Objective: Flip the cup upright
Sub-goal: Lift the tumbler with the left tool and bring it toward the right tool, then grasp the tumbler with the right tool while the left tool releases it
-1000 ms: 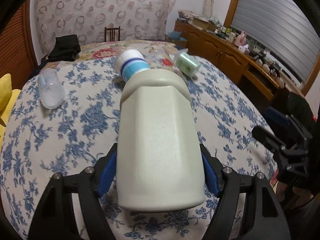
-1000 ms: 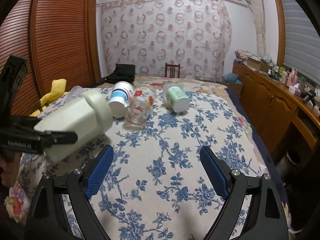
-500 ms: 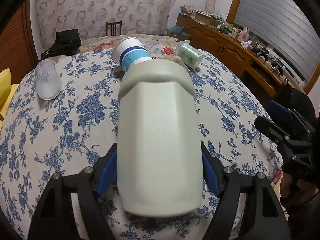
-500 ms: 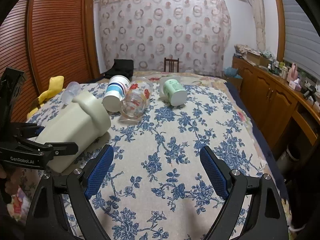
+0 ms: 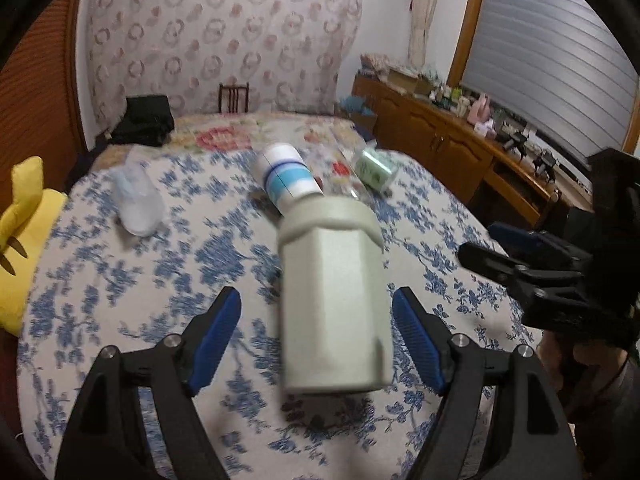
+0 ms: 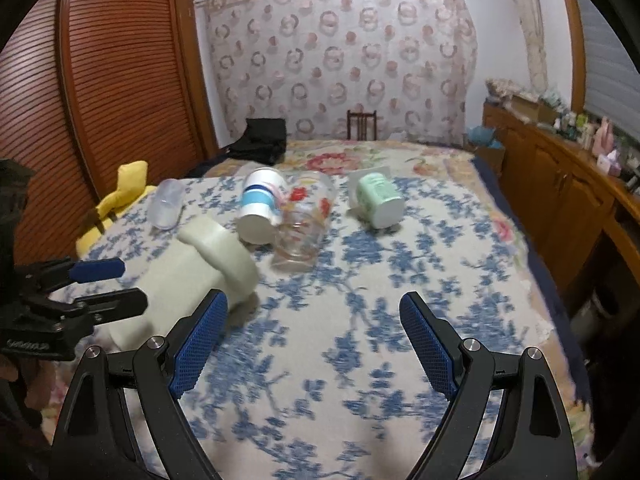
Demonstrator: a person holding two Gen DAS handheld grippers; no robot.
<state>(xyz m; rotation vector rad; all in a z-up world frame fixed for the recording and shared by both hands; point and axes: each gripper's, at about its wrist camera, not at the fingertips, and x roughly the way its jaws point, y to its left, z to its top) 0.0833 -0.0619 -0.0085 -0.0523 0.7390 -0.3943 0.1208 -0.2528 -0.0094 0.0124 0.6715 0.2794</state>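
Fingers point(image 5: 218, 326) of our left gripper point(image 5: 316, 336) are standing spread beside the cream cup point(image 5: 334, 304), lying on the near-left bedspread point(image 6: 360, 320); we are holding our right gripper point(image 6: 314, 340) wide open, gripping nothing

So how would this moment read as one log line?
left gripper: open | cream cup: between fingers, unclamped | right gripper: open, idle

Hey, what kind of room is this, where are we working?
Most likely a bedroom in a home. The cups lie on a bed with a blue-flowered bedspread, a louvred wooden wardrobe door runs along one wall, and a cluttered wooden dresser stands under a shuttered window.
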